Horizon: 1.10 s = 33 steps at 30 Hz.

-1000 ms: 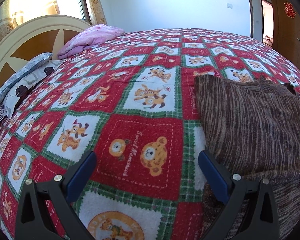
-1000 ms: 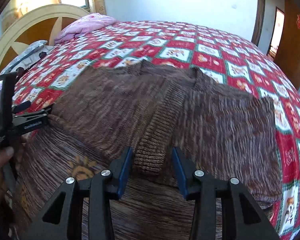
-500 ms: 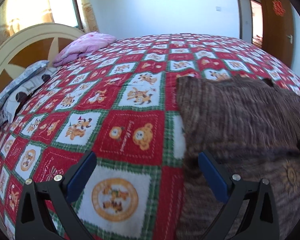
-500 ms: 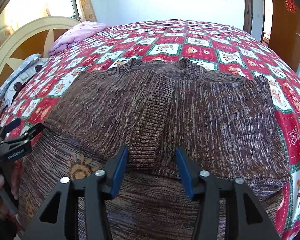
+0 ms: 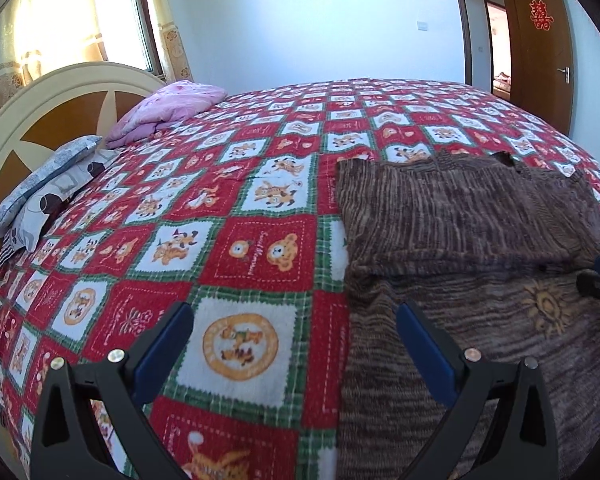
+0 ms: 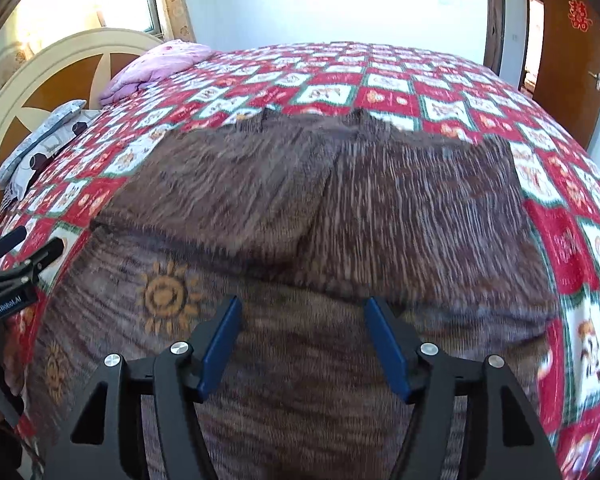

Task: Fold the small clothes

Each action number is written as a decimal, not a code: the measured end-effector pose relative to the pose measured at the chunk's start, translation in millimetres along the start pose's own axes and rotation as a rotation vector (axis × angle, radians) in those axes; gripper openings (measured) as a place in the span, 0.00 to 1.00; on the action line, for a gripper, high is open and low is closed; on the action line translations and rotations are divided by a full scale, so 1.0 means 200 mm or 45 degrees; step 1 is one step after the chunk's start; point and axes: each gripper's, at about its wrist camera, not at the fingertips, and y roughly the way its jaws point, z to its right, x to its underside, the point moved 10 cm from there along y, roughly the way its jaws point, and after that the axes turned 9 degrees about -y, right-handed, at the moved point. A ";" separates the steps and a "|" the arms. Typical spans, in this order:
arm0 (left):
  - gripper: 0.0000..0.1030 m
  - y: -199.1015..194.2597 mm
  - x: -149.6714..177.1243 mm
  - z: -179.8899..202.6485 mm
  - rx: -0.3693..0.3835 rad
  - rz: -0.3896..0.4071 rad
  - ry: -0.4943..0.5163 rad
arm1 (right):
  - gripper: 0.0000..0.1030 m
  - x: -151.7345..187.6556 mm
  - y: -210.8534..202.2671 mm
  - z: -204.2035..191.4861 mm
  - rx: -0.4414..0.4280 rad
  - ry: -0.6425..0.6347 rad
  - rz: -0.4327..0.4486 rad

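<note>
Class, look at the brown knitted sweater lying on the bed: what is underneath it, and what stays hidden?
The brown sweater lies on a red, green and white checked bedspread printed with bears. The bedspread shows all around it; the squares directly beneath are covered, as are the sweater's lower layers under its folded-in sleeves.

Ribbed brown knit sweater (image 6: 320, 208), fleecy cloth bedspread (image 5: 240, 264)

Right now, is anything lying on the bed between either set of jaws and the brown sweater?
Nothing visible. The sweater lies directly under the right gripper, whose jaws are opening with nothing gripped. The left gripper is open over the sweater's left edge and bare quilt. The pillows sit far off by the headboard.
</note>
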 end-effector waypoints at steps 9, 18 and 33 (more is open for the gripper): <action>1.00 -0.12 0.09 0.04 0.063 -0.019 0.000 | 0.63 0.13 -0.11 0.02 0.024 -0.013 0.008; 1.00 -0.30 0.13 0.07 0.088 0.031 0.059 | 0.63 0.20 -0.30 0.04 0.048 0.009 0.053; 1.00 -0.61 0.27 0.03 0.150 0.072 0.106 | 0.64 0.33 -0.72 0.02 0.025 0.019 0.224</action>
